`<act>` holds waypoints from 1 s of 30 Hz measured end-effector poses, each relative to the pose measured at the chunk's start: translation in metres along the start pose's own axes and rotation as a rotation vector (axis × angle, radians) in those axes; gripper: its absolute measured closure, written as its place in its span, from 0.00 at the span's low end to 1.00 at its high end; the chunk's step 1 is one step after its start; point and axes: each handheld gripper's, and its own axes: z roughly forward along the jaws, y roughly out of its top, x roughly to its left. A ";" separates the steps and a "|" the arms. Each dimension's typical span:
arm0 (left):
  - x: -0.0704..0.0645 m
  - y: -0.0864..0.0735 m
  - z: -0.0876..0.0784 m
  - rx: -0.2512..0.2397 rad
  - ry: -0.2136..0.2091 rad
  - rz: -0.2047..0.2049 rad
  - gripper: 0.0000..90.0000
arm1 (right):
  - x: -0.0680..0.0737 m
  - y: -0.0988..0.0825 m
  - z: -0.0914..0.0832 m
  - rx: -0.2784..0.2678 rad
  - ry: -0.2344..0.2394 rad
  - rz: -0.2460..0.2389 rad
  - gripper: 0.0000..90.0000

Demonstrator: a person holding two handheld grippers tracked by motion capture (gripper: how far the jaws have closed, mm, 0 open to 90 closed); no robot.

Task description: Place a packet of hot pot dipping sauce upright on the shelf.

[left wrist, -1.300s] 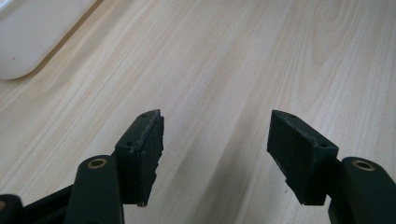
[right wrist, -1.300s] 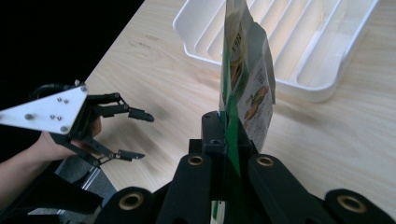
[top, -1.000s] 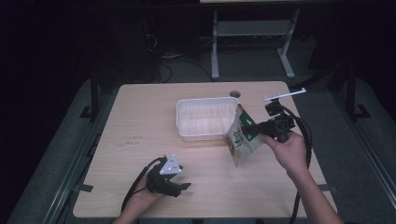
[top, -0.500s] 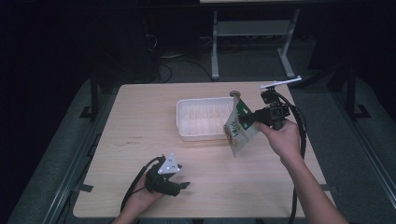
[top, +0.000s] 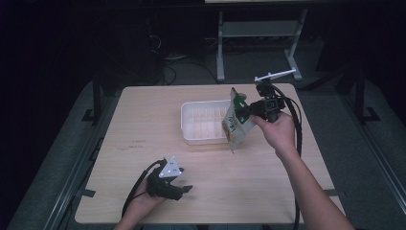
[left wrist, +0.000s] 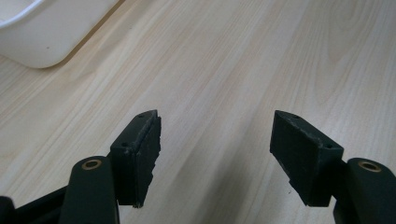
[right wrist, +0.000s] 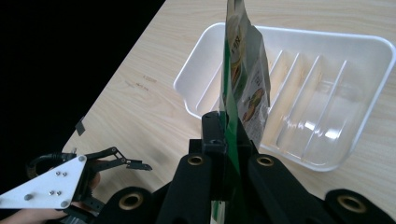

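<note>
A green-and-cream snack pouch [top: 235, 125] is held above the wooden table [top: 143, 124], pinched by its edge between the closed jaws of the right gripper [top: 249, 111]. The pouch is seen tilted, its lower corner hanging just beside the right end of a white plastic tray [top: 203, 122], and its upper part raised over that end of the tray. In the right gripper view the pouch [right wrist: 243, 84] is shown edge-on, rising from the jaws of the gripper [right wrist: 229, 154] in front of the ribbed tray [right wrist: 299, 93], which is seen to be empty. The right hand [top: 275, 132] is wrapped around the tool's body to the right of the tray, with a black cable [top: 297, 143] trailed back along the forearm.

The left gripper [top: 184, 189] is rested low on the table, well apart from the tray and nearer the person's edge, gripped by the left hand [top: 143, 199]. Its grey plate [top: 171, 167] is turned upward. In the left gripper view its jaws are spread wide with nothing between them, the pads [left wrist: 147, 149] held just above bare wood, and a rounded corner of the tray [left wrist: 51, 28] is caught at upper left.

A metal stand [top: 258, 33] is visible on the dark floor beyond the tray.
</note>
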 end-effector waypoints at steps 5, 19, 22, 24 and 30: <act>0.000 -0.001 0.000 0.002 0.004 -0.004 0.36 | 0.004 0.009 0.006 -0.002 -0.005 0.006 1.00; 0.006 -0.003 -0.005 -0.009 0.015 -0.013 0.36 | 0.006 0.028 0.020 -0.021 -0.019 0.025 1.00; 0.006 -0.003 -0.005 -0.009 0.015 -0.009 0.36 | 0.005 0.032 0.024 -0.026 -0.025 0.031 1.00; 0.006 -0.004 -0.005 -0.012 0.016 -0.011 0.36 | 0.005 0.034 0.027 -0.025 -0.030 0.032 1.00; 0.007 -0.004 -0.007 -0.017 0.020 -0.017 0.36 | 0.005 0.041 0.031 -0.036 -0.030 0.034 1.00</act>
